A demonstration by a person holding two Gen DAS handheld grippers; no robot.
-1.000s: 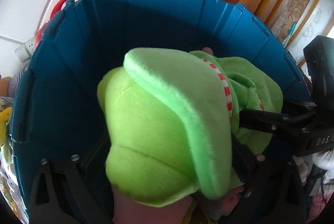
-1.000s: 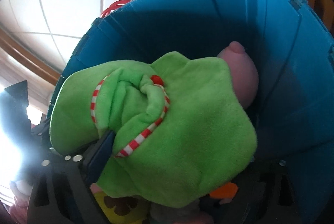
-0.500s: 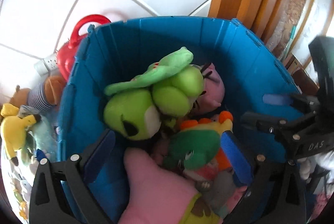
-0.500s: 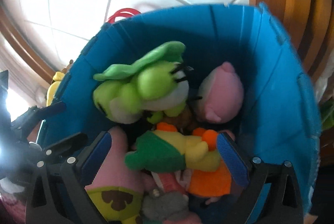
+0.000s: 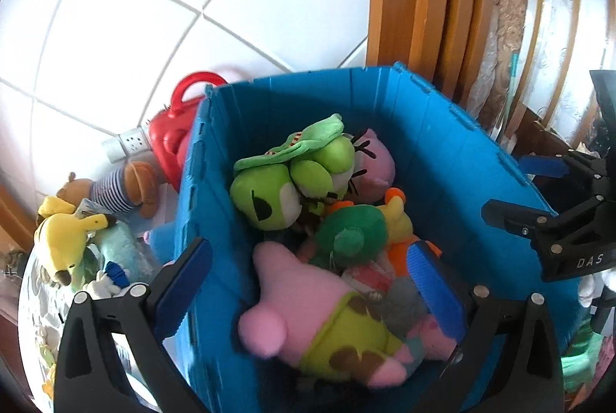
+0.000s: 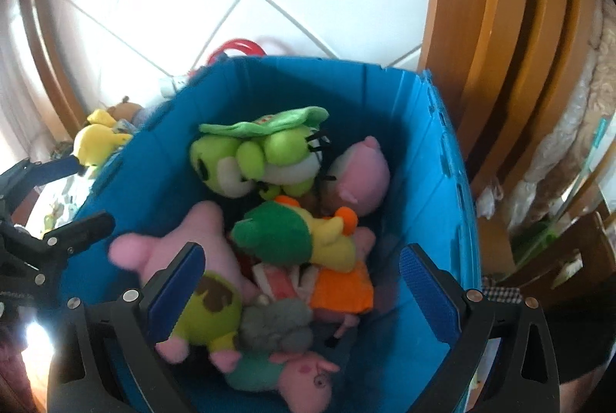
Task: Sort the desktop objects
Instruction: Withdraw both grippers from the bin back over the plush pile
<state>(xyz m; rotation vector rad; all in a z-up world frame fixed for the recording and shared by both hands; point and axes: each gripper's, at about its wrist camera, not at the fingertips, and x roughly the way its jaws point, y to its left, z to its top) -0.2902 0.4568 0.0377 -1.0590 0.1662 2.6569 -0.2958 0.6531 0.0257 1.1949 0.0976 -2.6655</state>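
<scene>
Left wrist view shows you the clutter outside the blue bin: a red case and a white power strip against the tiled wall, then a striped bear and a yellow plush lying on the table beside the bin's left wall. Your left gripper stands with its jaws wide apart and empty, one finger outside that wall and one inside above the pile. Your right gripper is spread just as wide with nothing between its pads, over the near end of the bin. The green frog plush lies on top of the heap at the far side, well ahead of both claws, touching a pink plush and the green-and-yellow duck. A second ago the frog filled both views, close between your grippers; now it rests in the bin and both claws have pulled back.
</scene>
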